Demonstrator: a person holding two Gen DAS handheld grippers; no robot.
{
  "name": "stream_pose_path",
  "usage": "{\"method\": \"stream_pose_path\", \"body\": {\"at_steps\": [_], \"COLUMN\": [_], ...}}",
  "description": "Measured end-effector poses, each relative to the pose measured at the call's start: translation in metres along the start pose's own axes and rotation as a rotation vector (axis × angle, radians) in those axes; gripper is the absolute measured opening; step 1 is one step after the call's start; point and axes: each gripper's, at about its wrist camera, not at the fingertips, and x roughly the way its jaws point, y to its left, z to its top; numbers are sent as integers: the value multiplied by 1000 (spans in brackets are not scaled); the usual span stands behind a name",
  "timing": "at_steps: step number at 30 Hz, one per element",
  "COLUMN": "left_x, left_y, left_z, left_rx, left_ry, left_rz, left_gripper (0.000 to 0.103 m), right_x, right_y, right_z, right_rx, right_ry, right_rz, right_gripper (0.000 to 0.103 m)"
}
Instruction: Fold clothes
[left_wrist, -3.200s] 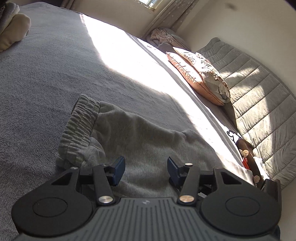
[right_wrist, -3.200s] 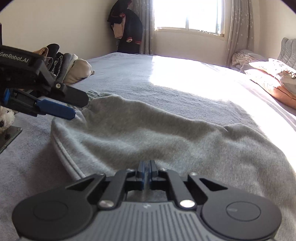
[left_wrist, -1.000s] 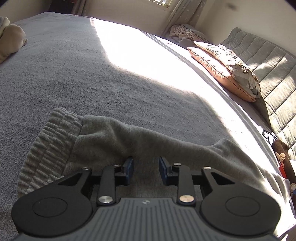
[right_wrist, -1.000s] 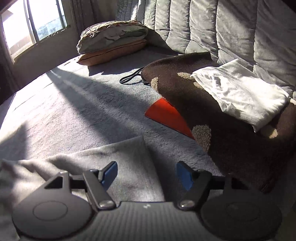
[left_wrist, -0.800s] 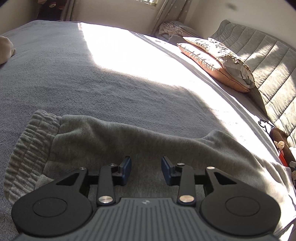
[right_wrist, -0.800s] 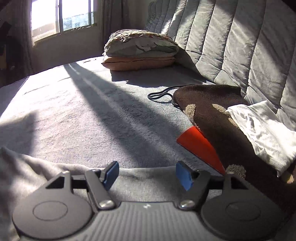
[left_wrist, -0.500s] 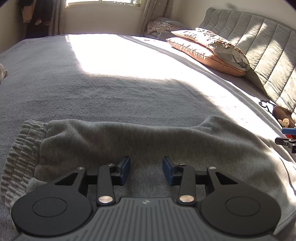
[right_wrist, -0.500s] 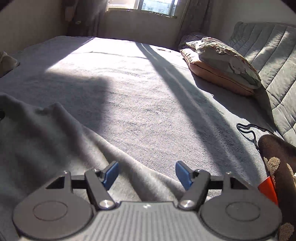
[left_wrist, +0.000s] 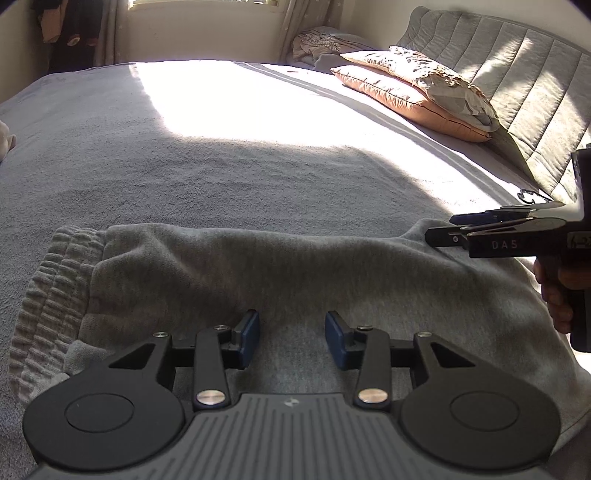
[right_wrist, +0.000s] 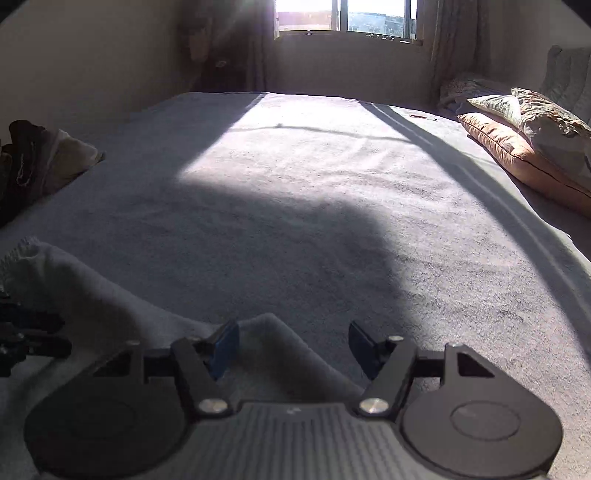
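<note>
Right now your left gripper (left_wrist: 291, 338) hangs with its blue pads (left_wrist: 248, 334) apart, nothing pinched, just over the near edge of the grey sweatpants (left_wrist: 258, 273). Your right gripper (right_wrist: 290, 347) has just been closing, yet its pads remain apart around a raised ridge of the same cloth without pressing it. The pants lie crosswise on the bed (left_wrist: 184, 158), long axis left to right, ribbed waistband (left_wrist: 51, 295) at the left end beside your left fingers, the other end under your right hand (left_wrist: 554, 291). Judging from that, each hand already sits at its own end, so a fold would likely carry one end along that axis toward the other.
</note>
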Motion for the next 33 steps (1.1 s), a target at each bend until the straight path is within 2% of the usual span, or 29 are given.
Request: {"method": "stream_pose_path", "body": {"at_steps": [1,3,4,9,12,16,18,21,24,26,27,29,33], "left_x": [-1,-2,-3,-8,-14,-29,-27,-23,-23,-24,-22,-15,-13], "left_y": [1,3,4,10,19,44,55,46,31,26,26,27,28], "left_z": [0,-1,-2,-3,0,8,8,6,7,9,9,6,1], "left_rx": [2,-1,-9,-56,-108,-184,-217,-175,-118,-106,-103,-90,-24], "left_ry": [1,2,3,4,2,-60,-37,-30,-35,-45,-41,-2,33], "left_rz": [-2,-2,2,33,30,50,13,44,79,52,38,51,68], "left_gripper": [43,42,42,39,37,38,39,40,44,44,44,43,41], "right_x": [6,7,3,-12,5,13,8,-5,-14,-15,-12,3,18], "right_y": [5,11,10,9,19,28,32,42,59,73,80,91,86], "right_z": [-2,-2,0,7,0,-7,-4,1,1,-2,-3,-9,-12], "right_rx": [-14,-26,-9,69,37,-8,-42,-85,-144,-201,-227,-258,-245], "right_ry": [23,18,3,-47,-4,8,-1,-80,-144,-162,-151,-69,-40], "right_rz": [-2,-16,-35,-108,-157,-187,-203,-199,-116,-60,-34,-25,-119], "right_gripper": [32,10,4,2,2,3,7,13,13,13,13,13,11]}}
